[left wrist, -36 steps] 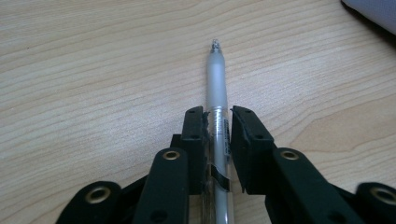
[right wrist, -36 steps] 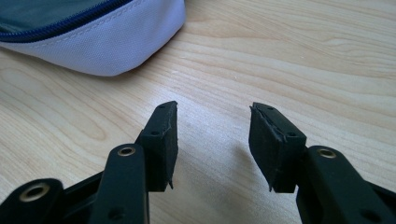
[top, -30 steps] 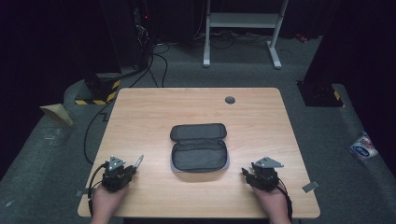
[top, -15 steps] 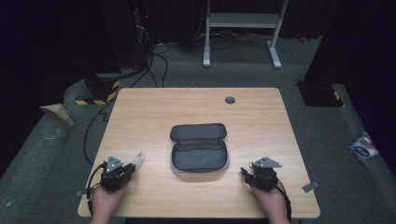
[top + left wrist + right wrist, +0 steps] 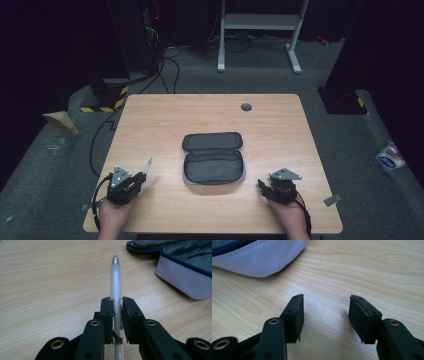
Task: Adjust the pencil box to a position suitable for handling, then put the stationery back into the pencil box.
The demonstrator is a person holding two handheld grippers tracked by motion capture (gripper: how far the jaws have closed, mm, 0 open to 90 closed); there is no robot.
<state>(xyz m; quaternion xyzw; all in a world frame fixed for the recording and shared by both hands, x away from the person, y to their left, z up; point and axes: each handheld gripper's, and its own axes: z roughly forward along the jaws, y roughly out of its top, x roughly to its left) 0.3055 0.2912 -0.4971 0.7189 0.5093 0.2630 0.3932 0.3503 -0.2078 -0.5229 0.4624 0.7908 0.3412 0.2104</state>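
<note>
Pen in left tongs

Brightly lit from above on the wooden table, black beyond the surrounding floor. Soft, short shadows under the open pouch. Pale glare patch on the wood between the right gripper's jaws. Foreground jaws slightly blurred; high view soft, grainy.
</note>
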